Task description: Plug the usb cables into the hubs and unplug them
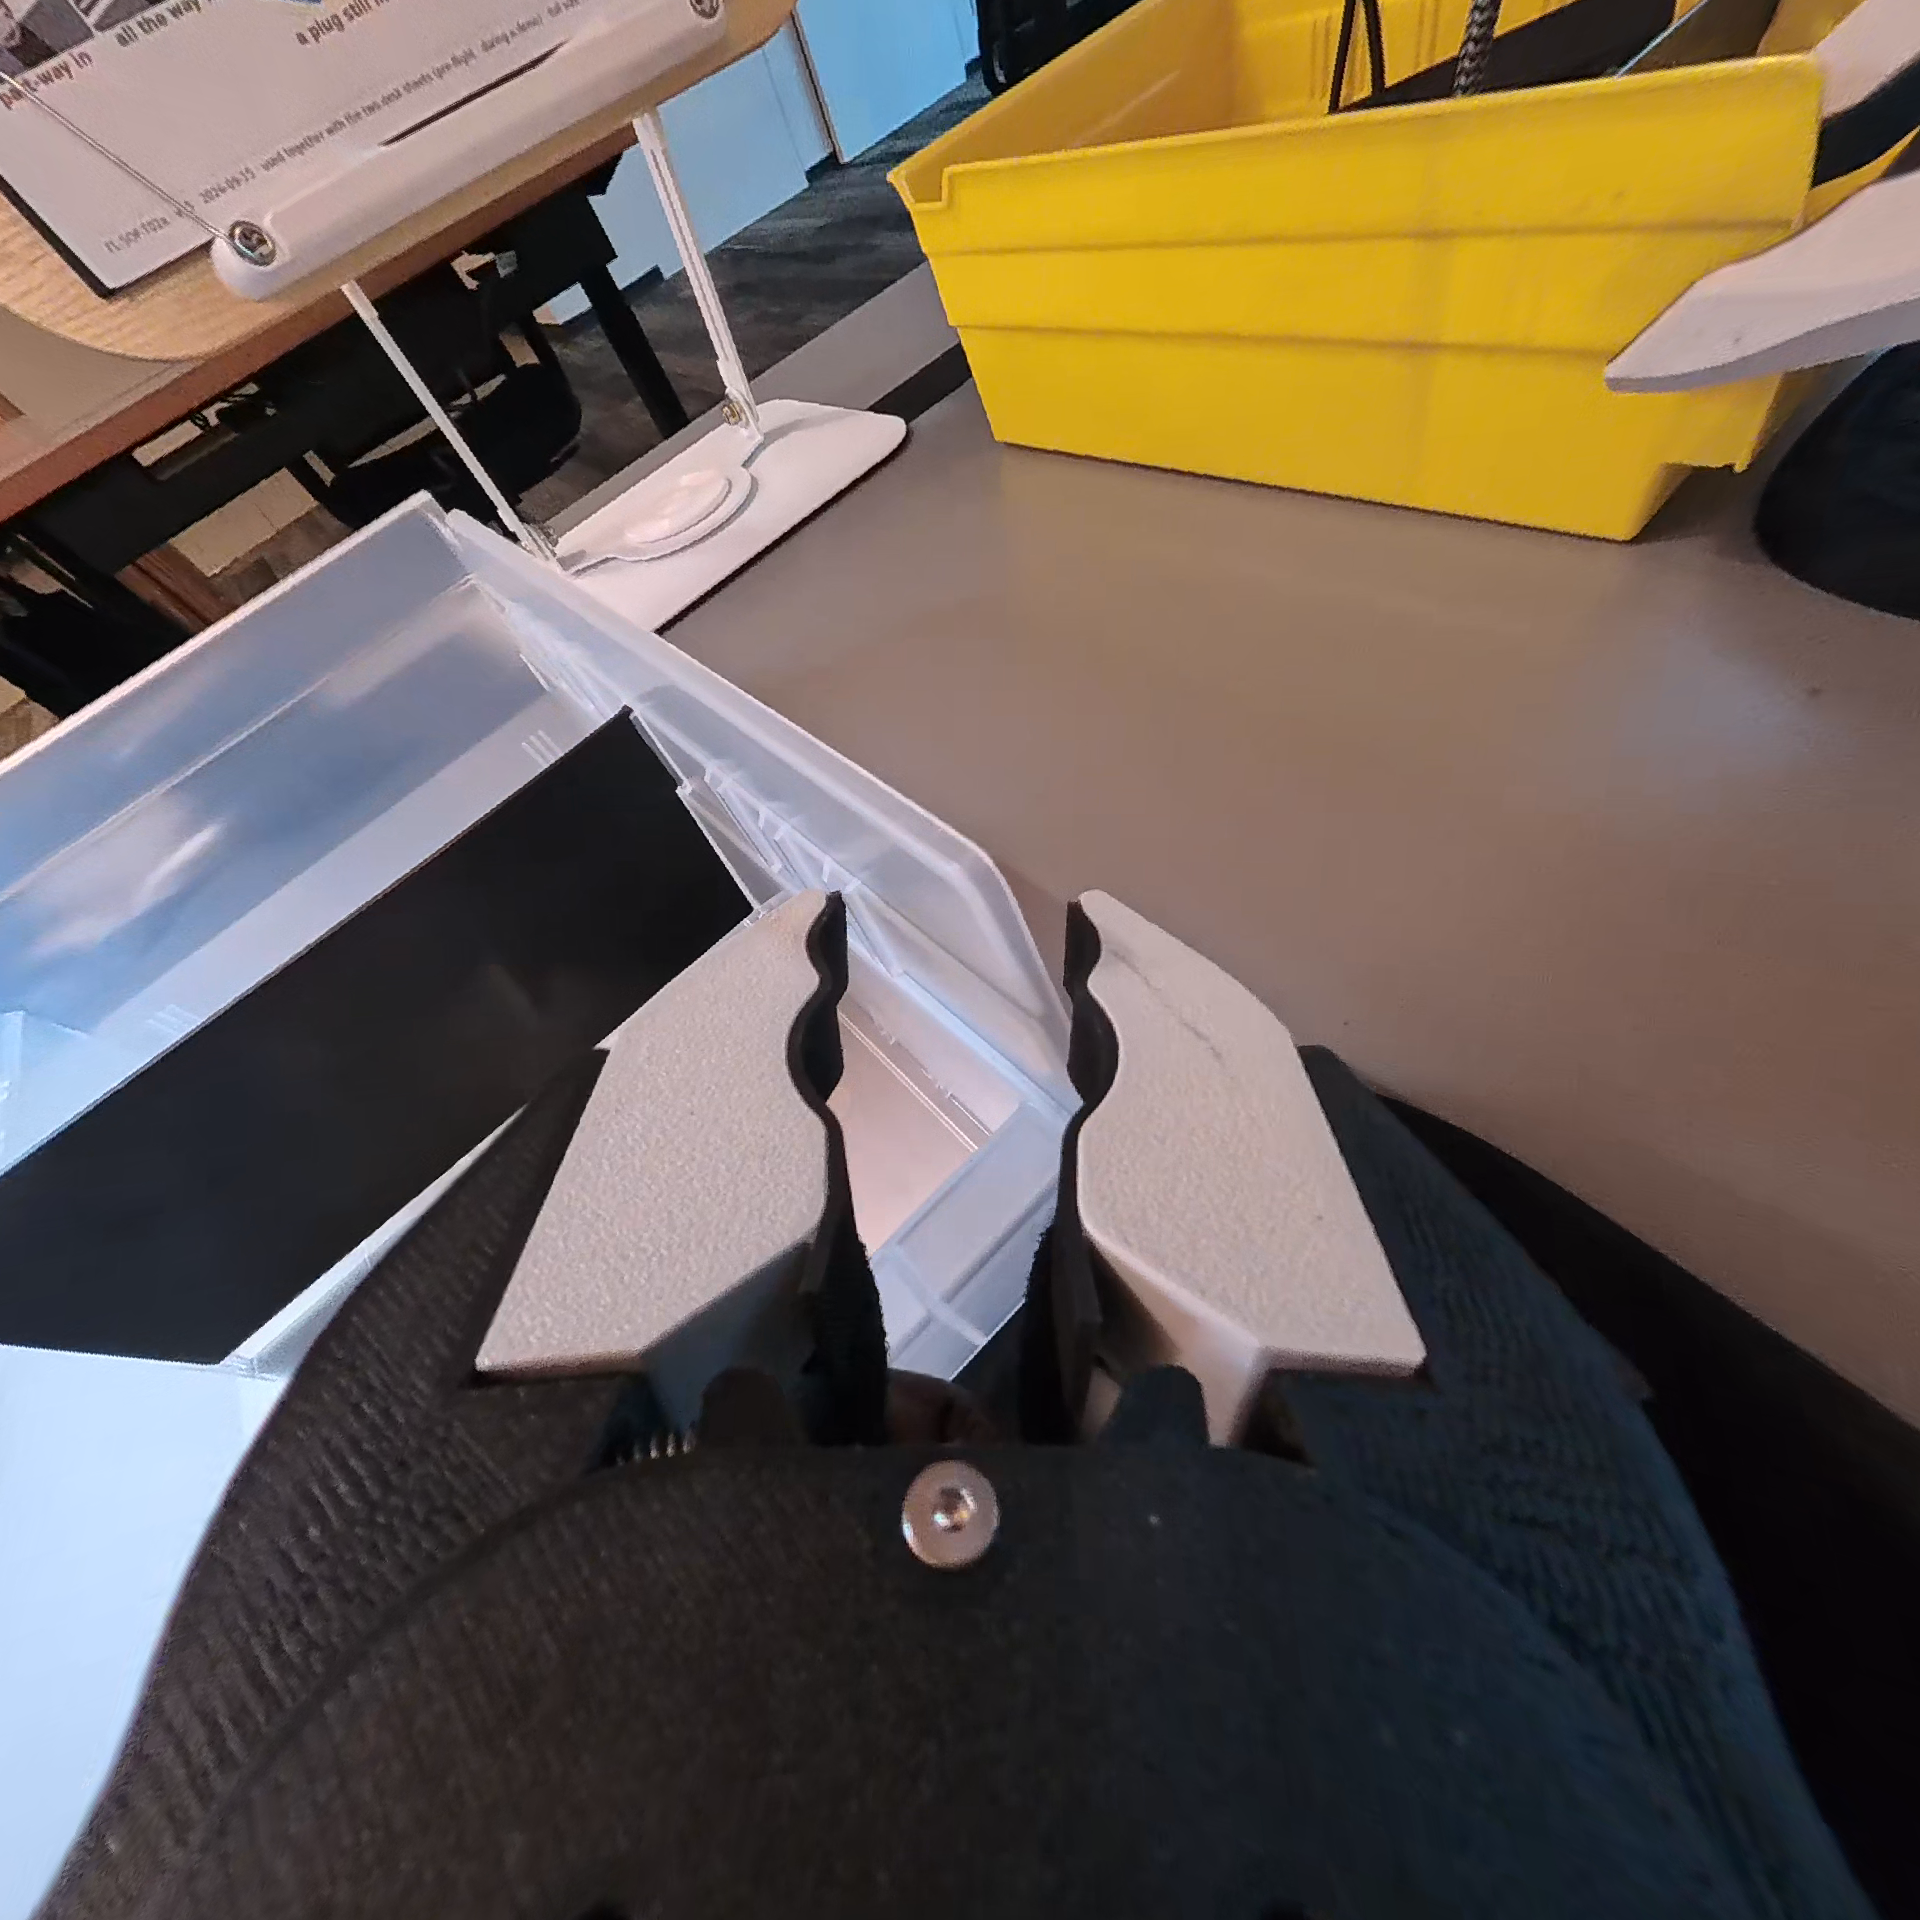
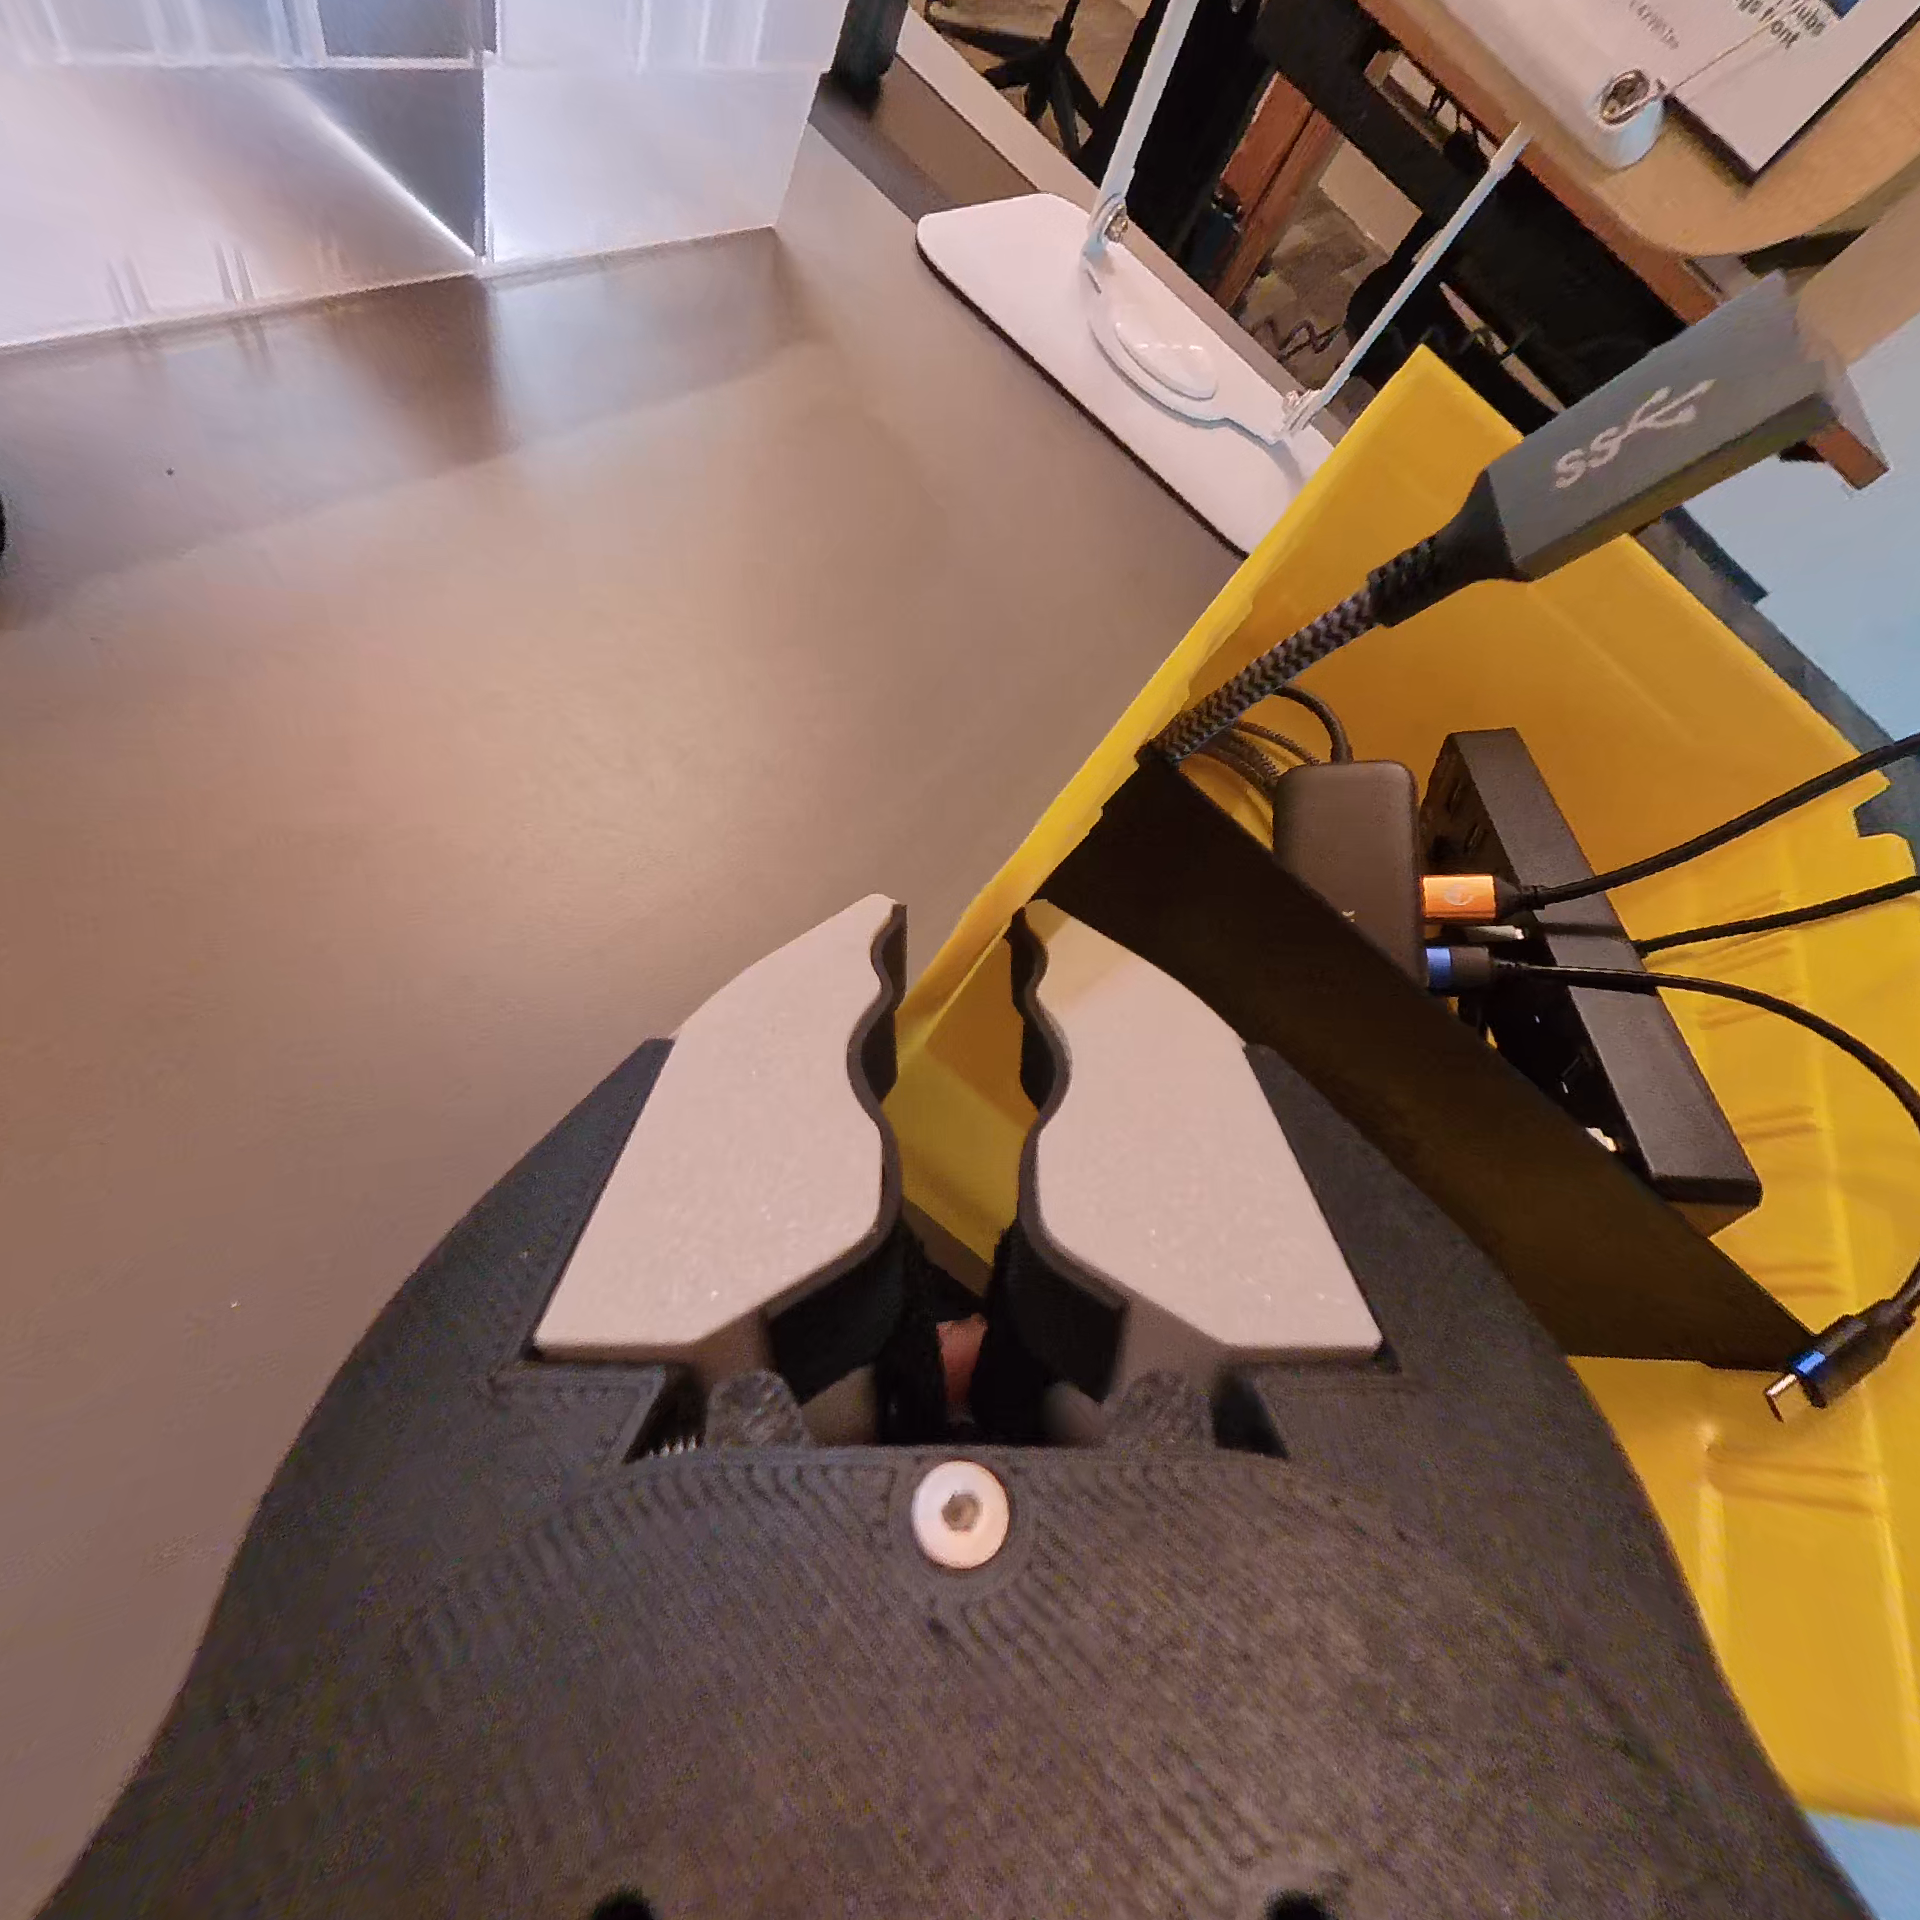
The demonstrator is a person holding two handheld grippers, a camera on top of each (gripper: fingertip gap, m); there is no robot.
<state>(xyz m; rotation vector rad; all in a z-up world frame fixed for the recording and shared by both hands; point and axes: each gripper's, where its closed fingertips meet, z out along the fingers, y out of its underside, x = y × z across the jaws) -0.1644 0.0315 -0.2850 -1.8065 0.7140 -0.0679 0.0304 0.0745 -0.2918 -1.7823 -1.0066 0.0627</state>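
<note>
In the right wrist view a yellow bin (image 2: 1766,1558) holds a rounded dark hub (image 2: 1351,831) and a long black hub (image 2: 1600,977). An orange plug (image 2: 1460,896) and a blue plug (image 2: 1444,966) sit in the rounded hub. A grey USB plug (image 2: 1662,447) on a braided cable (image 2: 1278,665) sticks up over the bin. A loose small connector (image 2: 1803,1387) lies near a black strip (image 2: 1351,1060). My right gripper (image 2: 956,925) is open and empty over the bin's near wall. My left gripper (image 1: 956,914) is open and empty over a clear box's corner (image 1: 1039,1122).
The clear box (image 1: 727,727) holds a black panel (image 1: 364,1039) and stands left of the yellow bin (image 1: 1351,312) on the grey table (image 1: 1351,831). A white document stand's base (image 1: 790,457) is behind. The right gripper's fingers (image 1: 1766,312) show at the bin's right.
</note>
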